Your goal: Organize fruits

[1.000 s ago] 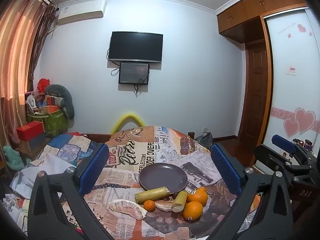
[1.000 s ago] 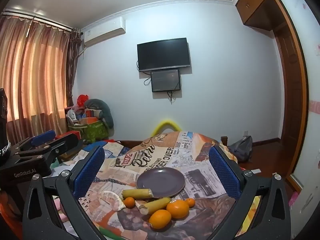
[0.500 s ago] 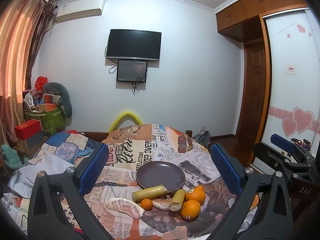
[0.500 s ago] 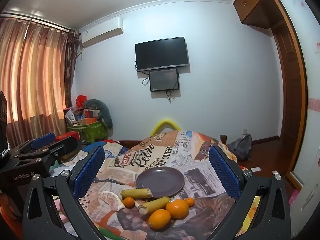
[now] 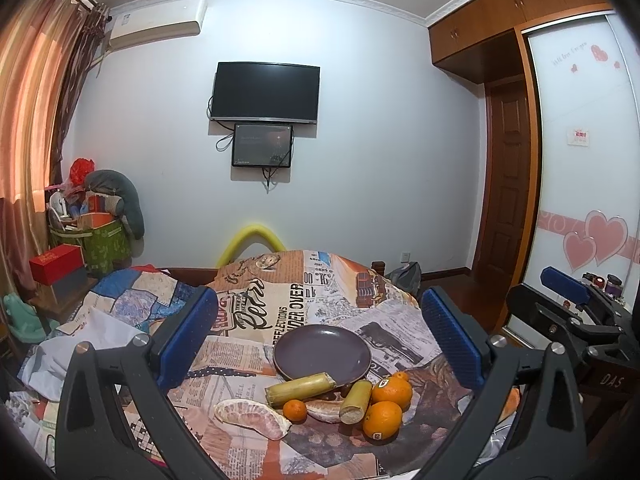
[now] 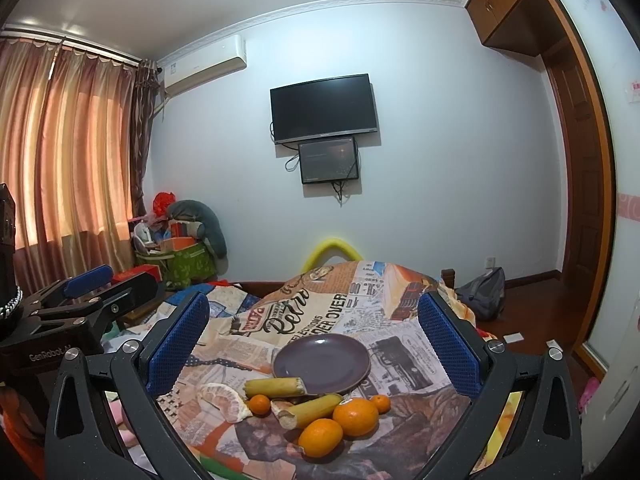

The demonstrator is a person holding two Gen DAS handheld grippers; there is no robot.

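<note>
An empty dark purple plate (image 5: 322, 351) (image 6: 321, 363) sits on a table with a newspaper-print cloth (image 5: 264, 312). In front of it lie two sugarcane pieces (image 5: 301, 389) (image 5: 356, 401), two large oranges (image 5: 392, 390) (image 5: 382, 419), a small mandarin (image 5: 295, 410) and a peeled pomelo segment (image 5: 252, 418). The right wrist view also shows the oranges (image 6: 355, 416) (image 6: 321, 437) and the pomelo (image 6: 223, 401). My left gripper (image 5: 320, 340) is open and empty, above and short of the fruit. My right gripper (image 6: 314, 344) is open and empty, likewise short of the fruit.
A yellow chair back (image 5: 251, 242) stands behind the table. A patchwork cloth (image 5: 120, 304) lies to the left. A green bag with clutter (image 5: 100, 240) and a red box (image 5: 56, 262) stand at the left wall. A backpack (image 6: 482, 294) lies on the floor at right.
Both views have shifted only slightly; the fruit and plate sit a little lower-left in frame. Both grippers stay open and empty.
</note>
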